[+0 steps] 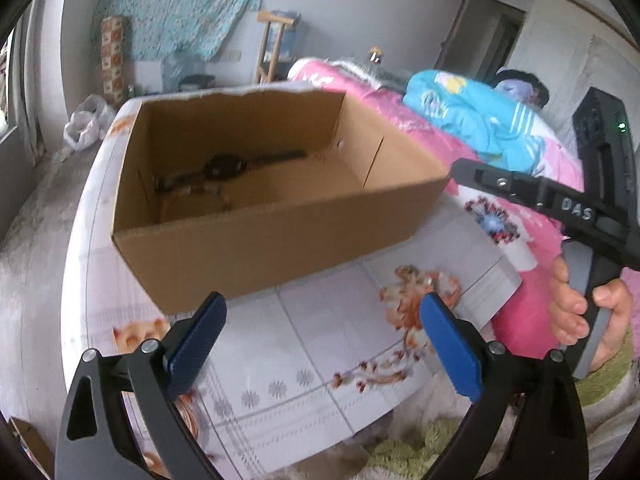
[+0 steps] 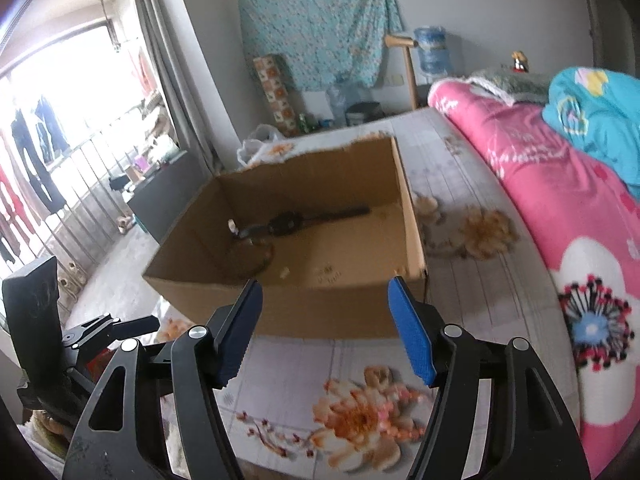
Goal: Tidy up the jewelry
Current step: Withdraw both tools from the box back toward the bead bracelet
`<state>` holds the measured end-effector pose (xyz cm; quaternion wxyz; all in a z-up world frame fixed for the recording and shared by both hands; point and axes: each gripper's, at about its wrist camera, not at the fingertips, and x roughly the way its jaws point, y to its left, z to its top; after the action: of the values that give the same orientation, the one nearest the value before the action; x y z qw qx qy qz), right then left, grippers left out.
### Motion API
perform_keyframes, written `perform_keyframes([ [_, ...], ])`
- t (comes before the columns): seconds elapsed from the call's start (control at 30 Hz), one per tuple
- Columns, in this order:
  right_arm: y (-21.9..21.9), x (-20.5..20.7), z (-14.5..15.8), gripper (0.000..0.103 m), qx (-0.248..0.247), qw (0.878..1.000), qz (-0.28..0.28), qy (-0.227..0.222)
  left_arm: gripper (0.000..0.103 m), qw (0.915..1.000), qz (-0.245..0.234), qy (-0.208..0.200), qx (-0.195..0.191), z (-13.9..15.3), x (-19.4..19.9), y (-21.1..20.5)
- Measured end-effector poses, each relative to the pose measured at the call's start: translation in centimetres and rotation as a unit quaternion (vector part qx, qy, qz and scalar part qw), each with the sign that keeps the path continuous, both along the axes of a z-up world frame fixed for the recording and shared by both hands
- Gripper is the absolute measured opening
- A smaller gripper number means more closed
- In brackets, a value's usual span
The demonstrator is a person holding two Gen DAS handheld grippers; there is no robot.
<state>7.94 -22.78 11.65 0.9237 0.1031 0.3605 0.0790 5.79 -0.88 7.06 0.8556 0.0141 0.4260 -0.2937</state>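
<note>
An open cardboard box (image 1: 280, 236) (image 2: 320, 312) stands on the flower-printed bed sheet (image 1: 320, 360). Inside it lie a dark wristwatch (image 1: 228, 166) (image 2: 288, 222) and some smaller pieces, too blurred to name. My left gripper (image 1: 324, 320) hovers in front of the box's near wall, open wide, nothing between its blue pads. My right gripper (image 2: 324, 312) is also just short of the box's near wall, open and empty. In the left wrist view the right gripper's body (image 1: 560, 208) shows at the right, held by a hand (image 1: 580, 316).
A pink quilt (image 2: 560, 208) and a blue blanket (image 1: 480, 120) are piled along the right side of the bed. A white plastic bag (image 1: 86, 124) lies beyond the box. A window with railings (image 2: 60, 160) is at the left. A patterned cloth (image 2: 316, 20) hangs on the far wall.
</note>
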Motion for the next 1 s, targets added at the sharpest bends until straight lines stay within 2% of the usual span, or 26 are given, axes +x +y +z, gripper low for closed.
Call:
perform_keyframes([
  [0.17,0.2,-1.1,-1.8,0.063,-0.008,1.0,-0.009,0.029,0.095,0.9996,0.012,0.009,0.022,-1.9,-0.2,-0.2],
  [0.4,0.3,-2.1,-4.1,0.07,-0.019,0.998,-0.015,0.062,0.095,0.9979,0.022,0.025,0.055,-4.4,0.5,-0.7],
  [0.8,-0.1,-2.4,-6.2,0.071,-0.027,0.995,-0.021,0.098,0.095,0.9914,0.037,0.04,0.119,-7.3,1.1,-2.1],
  [1.0,-1.5,-4.0,-7.1,0.071,-0.037,0.992,-0.041,0.111,0.095,0.9877,0.054,0.059,0.135,-8.3,1.7,-2.7],
])
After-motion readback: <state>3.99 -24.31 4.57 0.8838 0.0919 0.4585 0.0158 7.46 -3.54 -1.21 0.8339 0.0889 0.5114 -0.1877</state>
